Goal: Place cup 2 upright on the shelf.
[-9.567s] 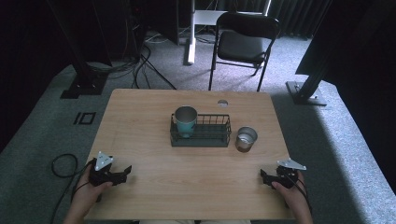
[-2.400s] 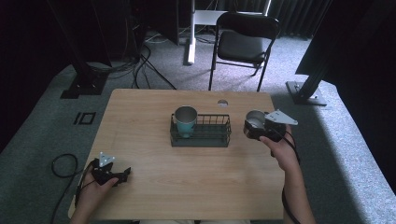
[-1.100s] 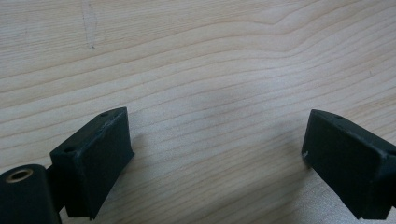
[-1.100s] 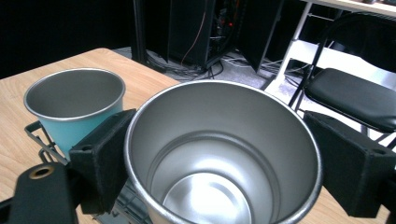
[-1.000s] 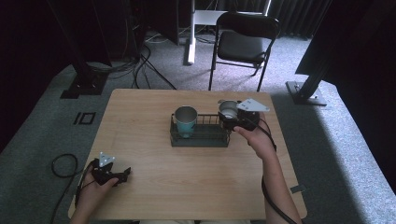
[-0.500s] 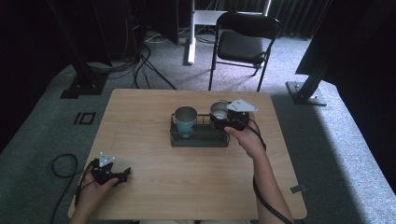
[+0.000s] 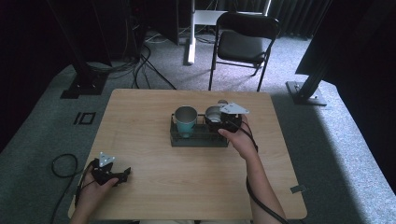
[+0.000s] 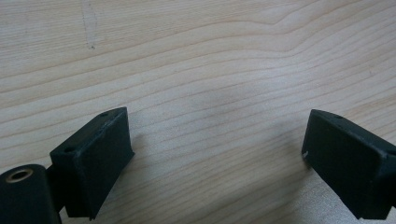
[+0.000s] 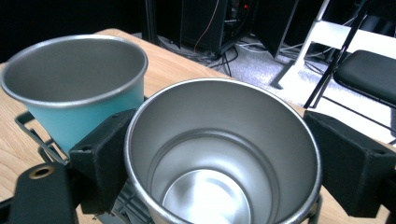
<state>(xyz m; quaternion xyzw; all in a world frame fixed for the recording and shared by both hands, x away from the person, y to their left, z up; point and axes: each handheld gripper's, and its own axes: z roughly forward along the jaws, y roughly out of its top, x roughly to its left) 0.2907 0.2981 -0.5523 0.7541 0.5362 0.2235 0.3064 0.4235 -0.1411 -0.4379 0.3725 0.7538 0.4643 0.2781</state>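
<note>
steel cup (image 9: 219,154) clamped in right gripper (image 7: 223,121), carried from table beside wire rack (image 7: 198,140) to over its free slot beside teal cup (image 7: 185,120); lowering next. left gripper (image 7: 122,175) jaws apart, idle on table (image 7: 154,182).

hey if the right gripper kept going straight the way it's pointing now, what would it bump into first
The right gripper points left along the wire rack, its fingers clamped on the steel cup. Pushed onward, that cup would probably meet the teal cup first; the gap between them looks small, though depth is hard to judge.
</note>
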